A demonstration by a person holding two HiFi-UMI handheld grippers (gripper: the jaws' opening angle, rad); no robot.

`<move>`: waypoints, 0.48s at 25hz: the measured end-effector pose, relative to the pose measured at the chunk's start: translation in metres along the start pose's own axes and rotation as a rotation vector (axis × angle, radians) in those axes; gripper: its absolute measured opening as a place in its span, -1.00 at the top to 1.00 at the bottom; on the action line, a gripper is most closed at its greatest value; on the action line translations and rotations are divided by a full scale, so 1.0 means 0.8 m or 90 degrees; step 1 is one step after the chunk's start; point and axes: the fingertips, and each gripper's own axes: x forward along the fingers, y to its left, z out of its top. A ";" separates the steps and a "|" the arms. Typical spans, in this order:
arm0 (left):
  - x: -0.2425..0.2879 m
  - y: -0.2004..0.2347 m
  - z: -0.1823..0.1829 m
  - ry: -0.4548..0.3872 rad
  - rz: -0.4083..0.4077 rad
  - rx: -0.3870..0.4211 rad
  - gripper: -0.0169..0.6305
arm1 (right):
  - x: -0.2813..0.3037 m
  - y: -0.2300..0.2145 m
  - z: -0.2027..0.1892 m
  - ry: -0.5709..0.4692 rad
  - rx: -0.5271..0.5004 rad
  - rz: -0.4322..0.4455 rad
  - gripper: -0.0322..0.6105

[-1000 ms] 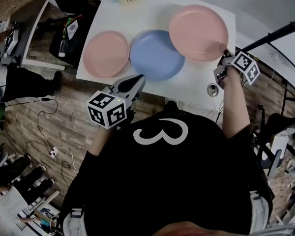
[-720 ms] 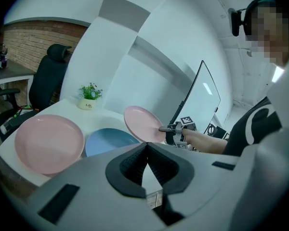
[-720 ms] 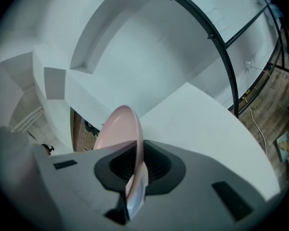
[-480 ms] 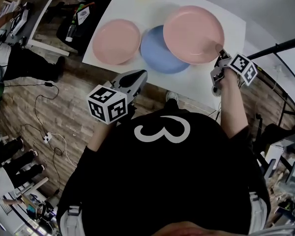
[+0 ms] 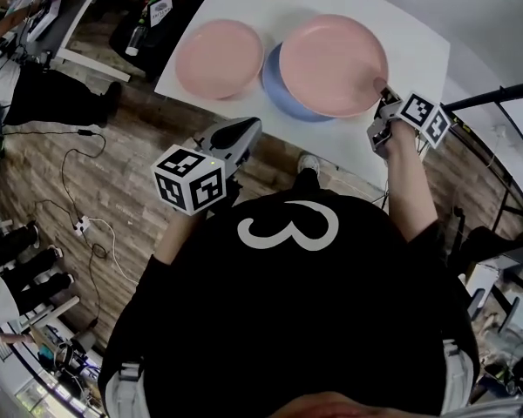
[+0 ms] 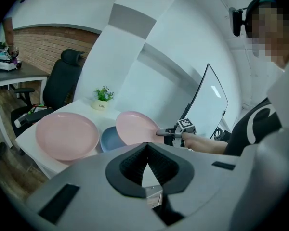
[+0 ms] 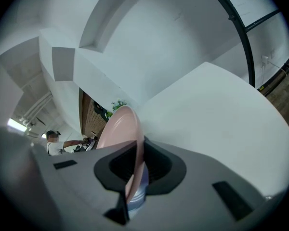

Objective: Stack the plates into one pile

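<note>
In the head view a large pink plate (image 5: 331,65) lies over most of a blue plate (image 5: 277,75) on the white table (image 5: 418,46). My right gripper (image 5: 381,92) is shut on that plate's near right rim. The right gripper view shows the pink rim (image 7: 119,124) edge-on between the jaws of the right gripper (image 7: 136,147), with the blue plate (image 7: 138,196) just beneath. A smaller pink plate (image 5: 218,46) sits apart at the left. My left gripper (image 5: 235,134) hangs shut and empty off the table's front edge; its own view shows both pink plates (image 6: 67,136) (image 6: 137,128).
A small potted plant (image 6: 102,98) stands at the table's far edge. A monitor (image 6: 209,105) is beyond the right gripper. A black office chair (image 6: 62,73) and a bag with a bottle (image 5: 148,16) are left of the table. Cables (image 5: 70,225) lie on the wooden floor.
The right gripper has carried the large pink plate leftward, from beside the blue plate to over most of it. The left gripper stays shut and has drifted only slightly.
</note>
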 end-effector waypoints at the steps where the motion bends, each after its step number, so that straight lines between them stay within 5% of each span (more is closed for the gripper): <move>1: -0.002 0.000 -0.001 -0.001 0.002 -0.001 0.90 | 0.002 0.002 -0.004 0.004 -0.002 0.002 0.78; 12: -0.014 0.014 -0.006 -0.003 0.017 -0.017 0.90 | 0.029 0.011 -0.042 0.056 -0.024 -0.008 0.76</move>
